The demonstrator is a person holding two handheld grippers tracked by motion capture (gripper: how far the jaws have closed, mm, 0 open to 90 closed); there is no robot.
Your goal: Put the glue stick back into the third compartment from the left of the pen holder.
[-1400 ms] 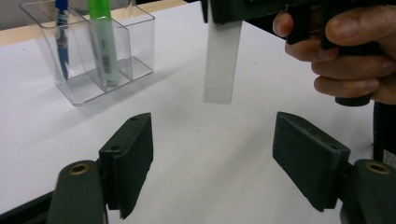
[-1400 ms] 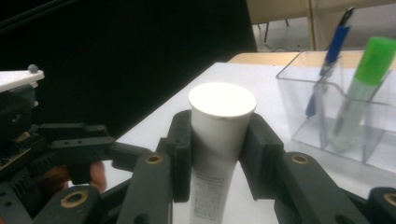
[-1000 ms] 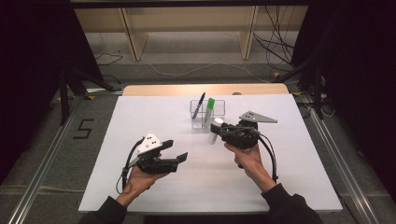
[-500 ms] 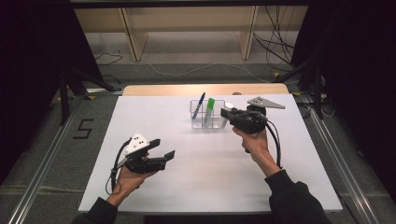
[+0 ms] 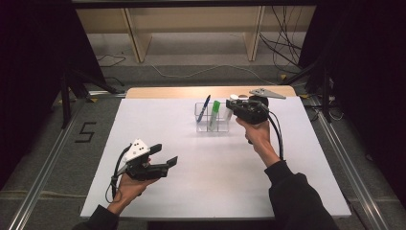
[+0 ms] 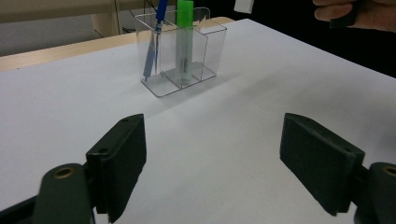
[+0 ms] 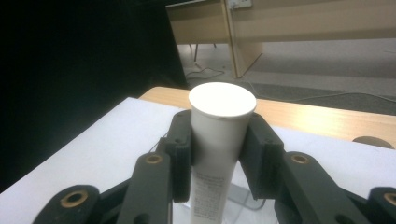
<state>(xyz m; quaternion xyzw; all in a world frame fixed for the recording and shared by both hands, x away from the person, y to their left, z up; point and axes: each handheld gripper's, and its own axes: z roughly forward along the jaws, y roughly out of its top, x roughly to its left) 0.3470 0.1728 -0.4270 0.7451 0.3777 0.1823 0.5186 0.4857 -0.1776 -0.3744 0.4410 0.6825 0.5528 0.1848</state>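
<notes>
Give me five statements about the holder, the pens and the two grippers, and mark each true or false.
1. The right gripper is closed on a white tube. True.
2. The left gripper holds the blue pen. False: nothing is between its fingers, and the blue pen stands in the clear holder.
3. The green-capped marker stands in the holder's middle compartment. True.
4. The white tube already stands in the holder. False: the right gripper holds it in the air beside the holder.
5. The holder lies tipped on its side. False: it stands upright on the white table.
</notes>
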